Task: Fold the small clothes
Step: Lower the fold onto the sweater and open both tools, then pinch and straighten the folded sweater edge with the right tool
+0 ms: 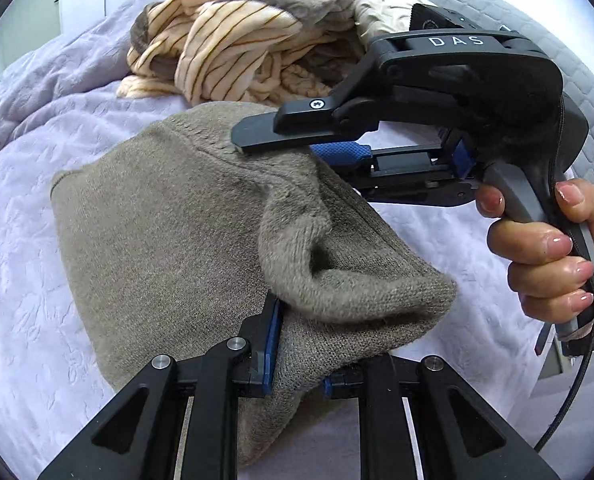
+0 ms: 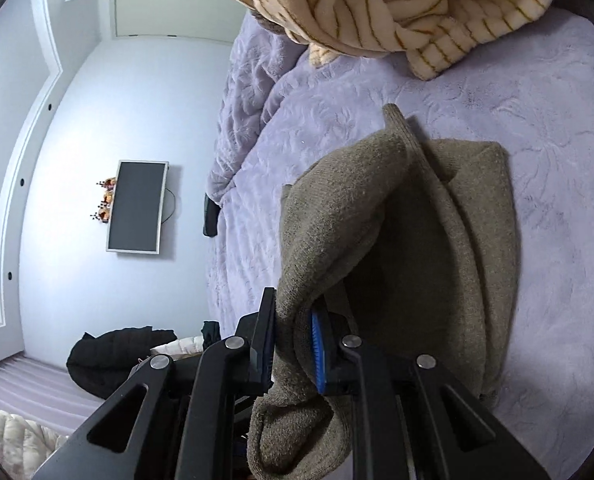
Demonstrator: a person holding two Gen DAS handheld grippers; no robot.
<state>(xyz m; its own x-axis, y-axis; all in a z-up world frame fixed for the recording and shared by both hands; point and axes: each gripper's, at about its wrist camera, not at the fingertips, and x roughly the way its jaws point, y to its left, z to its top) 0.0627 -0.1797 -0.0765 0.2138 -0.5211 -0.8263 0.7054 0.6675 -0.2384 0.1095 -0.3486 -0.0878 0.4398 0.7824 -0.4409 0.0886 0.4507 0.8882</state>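
While the left gripper (image 1: pixel 297 364) pinched the brown garment (image 1: pixel 169 232), the right gripper (image 2: pixel 295 354) clamped its edge, striped clothes (image 1: pixel 225 44) beyond both fingertips.

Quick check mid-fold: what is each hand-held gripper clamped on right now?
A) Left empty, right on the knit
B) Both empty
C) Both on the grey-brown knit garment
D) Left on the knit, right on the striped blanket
C: the left hand-held gripper pinches the knit garment at its near fold, and the right hand-held gripper has the same cloth between its pads.
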